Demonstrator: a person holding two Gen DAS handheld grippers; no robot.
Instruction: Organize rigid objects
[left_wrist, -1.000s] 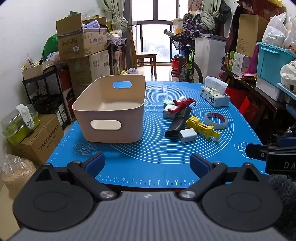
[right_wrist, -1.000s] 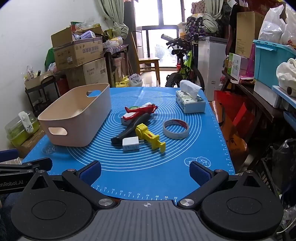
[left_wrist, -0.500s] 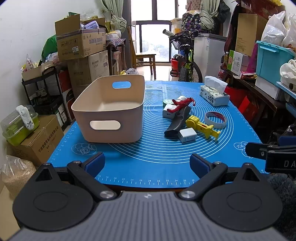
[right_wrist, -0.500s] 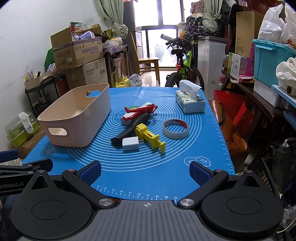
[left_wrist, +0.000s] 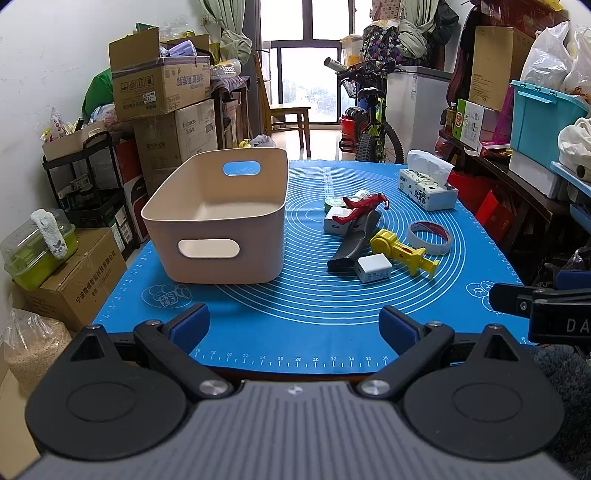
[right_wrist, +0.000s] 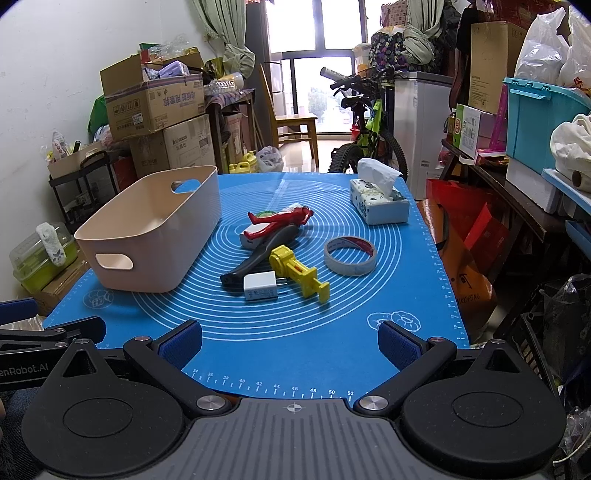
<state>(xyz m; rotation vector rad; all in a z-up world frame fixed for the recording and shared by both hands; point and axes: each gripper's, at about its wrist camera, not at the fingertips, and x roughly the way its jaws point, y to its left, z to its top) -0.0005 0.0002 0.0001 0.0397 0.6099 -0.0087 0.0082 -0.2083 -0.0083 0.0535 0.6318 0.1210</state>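
Lettering "enRobot.AI" on left gripper (left_wrist: 294, 323) body, "DA" on right gripper (right_wrist: 290, 338); both spread wide, empty. Smooth beige plastic bin (left_wrist: 221, 221); tissue box (left_wrist: 428, 190) print possibly Chinese.

Daylight comes from the far window (left_wrist: 301, 88), which is blown out white in both views. Room evenly bright. Soft shadows under the basket (left_wrist: 218, 218) on the blue mat (left_wrist: 317, 306). Mild sheen on the mat near the tissue box (right_wrist: 378, 206). Strong fisheye bending, dark vignette corners. Focus sharp throughout, no motion blur.
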